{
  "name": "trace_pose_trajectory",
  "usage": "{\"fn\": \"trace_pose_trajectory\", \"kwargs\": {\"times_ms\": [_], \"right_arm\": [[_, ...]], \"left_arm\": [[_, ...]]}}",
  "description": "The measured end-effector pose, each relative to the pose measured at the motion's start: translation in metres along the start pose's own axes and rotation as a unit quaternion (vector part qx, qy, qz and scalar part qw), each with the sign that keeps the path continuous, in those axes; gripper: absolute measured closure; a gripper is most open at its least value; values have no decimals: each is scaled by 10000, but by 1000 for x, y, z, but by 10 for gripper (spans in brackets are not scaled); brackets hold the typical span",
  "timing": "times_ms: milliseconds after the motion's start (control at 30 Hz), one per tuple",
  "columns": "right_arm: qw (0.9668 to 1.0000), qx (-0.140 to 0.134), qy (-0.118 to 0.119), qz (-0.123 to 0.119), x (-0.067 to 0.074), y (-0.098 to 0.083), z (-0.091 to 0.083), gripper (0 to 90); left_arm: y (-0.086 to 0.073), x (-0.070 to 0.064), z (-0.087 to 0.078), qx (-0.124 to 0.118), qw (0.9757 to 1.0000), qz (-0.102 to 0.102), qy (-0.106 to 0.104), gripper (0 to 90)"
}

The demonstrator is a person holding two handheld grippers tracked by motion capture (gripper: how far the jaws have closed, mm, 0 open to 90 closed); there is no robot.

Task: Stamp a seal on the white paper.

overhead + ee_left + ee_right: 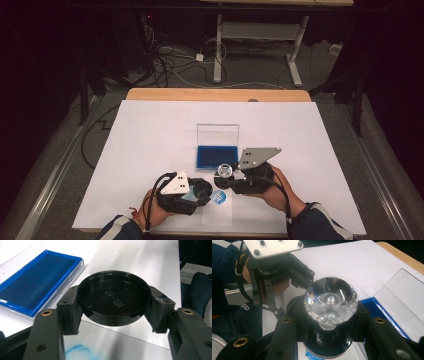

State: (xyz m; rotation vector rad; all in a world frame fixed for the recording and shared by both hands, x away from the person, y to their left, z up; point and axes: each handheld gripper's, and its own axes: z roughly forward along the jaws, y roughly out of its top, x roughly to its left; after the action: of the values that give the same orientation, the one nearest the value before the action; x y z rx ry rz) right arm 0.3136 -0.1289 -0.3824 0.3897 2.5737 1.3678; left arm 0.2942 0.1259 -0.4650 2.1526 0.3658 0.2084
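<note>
The stamp (329,315) with its faceted clear knob is held upright in the right gripper (235,177), jaws partly closed and pressing on its black base, just in front of the open blue ink pad (217,155). The black cap (113,298) is pinched by the left gripper (197,192), jaws drawn nearly together on its rim, hollow side facing the camera. A round blue print (219,197) is seen on the white paper (150,150) between the two grippers (just below the stamp's base). The cap is judged to lie low and to the left of the stamp; recapping would call for its open side to be brought under the base.
</note>
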Motion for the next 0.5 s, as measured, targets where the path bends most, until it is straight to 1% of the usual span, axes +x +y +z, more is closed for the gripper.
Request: {"fn": "trace_pose_trajectory", "kwargs": {"times_ms": [167,500], "right_arm": [[10000,-3,-5,11,0,0,-2,596],[10000,-13,-33,25,-1,-1,-3,596]], "left_arm": [[0,-1,1,18,10000,28,-19,362],[-1,2,2,26,10000,-5,-60,362]]}}
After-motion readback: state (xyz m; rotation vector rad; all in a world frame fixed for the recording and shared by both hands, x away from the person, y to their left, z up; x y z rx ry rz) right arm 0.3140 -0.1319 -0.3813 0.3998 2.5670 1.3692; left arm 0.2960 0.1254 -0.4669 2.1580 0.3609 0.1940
